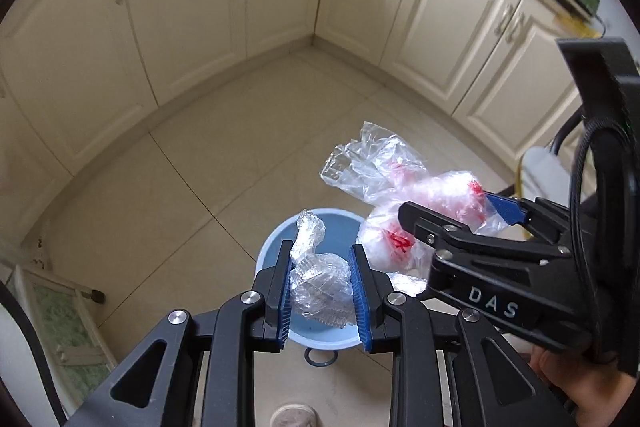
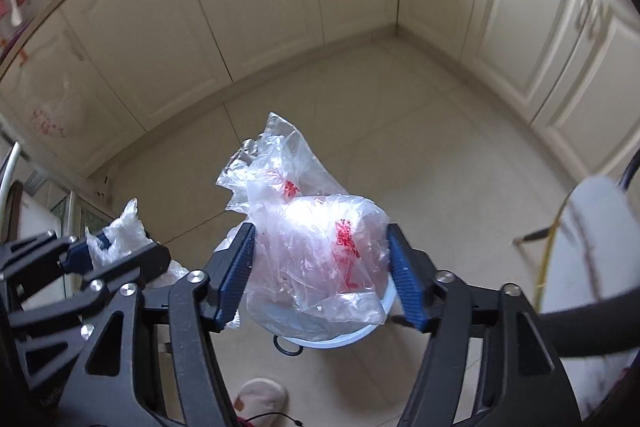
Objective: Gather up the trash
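Left claw (image 1: 320, 291) grips crumpled clear plastic (image 1: 316, 275) above the blue bin (image 1: 268, 251).
Right wrist view: right claw (image 2: 324, 275), wider apart, clamps a red-printed plastic bag (image 2: 316, 247) over the same bin, left claw at near left.

Tiled floor (image 1: 200, 187), blue bin (image 1: 268, 251), black ring (image 1: 320, 357)

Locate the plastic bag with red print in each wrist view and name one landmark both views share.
Left wrist: bag with red print, right of centre, clamped in the right hand-held gripper.
Right wrist: centre, between the blue pads.
Shared landmark: the blue bucket on the floor below.
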`<state>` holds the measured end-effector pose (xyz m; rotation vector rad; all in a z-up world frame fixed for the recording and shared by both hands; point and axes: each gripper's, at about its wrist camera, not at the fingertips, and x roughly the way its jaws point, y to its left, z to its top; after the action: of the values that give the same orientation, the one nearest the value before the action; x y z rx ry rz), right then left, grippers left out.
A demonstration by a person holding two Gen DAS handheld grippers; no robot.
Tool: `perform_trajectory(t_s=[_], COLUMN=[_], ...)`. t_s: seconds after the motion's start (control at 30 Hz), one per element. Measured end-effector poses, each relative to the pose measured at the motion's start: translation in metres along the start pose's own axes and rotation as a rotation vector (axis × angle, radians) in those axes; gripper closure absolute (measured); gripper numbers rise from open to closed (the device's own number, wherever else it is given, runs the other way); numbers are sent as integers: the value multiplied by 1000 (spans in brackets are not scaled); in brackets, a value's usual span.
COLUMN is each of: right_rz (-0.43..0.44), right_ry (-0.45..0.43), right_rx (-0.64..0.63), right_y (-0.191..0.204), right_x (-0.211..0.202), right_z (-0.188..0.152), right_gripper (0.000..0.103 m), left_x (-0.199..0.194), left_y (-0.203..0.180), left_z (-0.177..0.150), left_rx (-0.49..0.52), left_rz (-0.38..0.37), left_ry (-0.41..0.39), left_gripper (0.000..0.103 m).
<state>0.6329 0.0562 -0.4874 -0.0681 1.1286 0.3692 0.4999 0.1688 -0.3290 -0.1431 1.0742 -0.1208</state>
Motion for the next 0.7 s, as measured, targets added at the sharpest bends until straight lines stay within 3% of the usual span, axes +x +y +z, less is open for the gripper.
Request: perform_trajectory(t_s=[0.17,0.23,0.37,0.43,0.47,0.57,0.7], right_rz=[19,19,9,10,8,11,23], right_ry=[61,83,80,83,83,81,77], right_rx=[113,133,114,119,122,114,110], right_y=[-39,-50,-57,-54,-55,-50,-46], right_x=[43,53,59,60,59,61,56], right_z=[-5,-6,-6,-6,-7,2,7], right_gripper=[14,10,9,9,9,9,9], left_x=[50,69,95,107,109,117,109], left_y=[0,-5,-9,-11,-12,-19,-24], left_z=[18,28,35,38,40,44,44], left_rx=[7,17,-7,-19,-26,-32,-46], left_rz=[-2,15,20,48,63,87,183], left_ry=[66,76,88,99,101,90,73], left_gripper=[77,77,72,42,36,34,34])
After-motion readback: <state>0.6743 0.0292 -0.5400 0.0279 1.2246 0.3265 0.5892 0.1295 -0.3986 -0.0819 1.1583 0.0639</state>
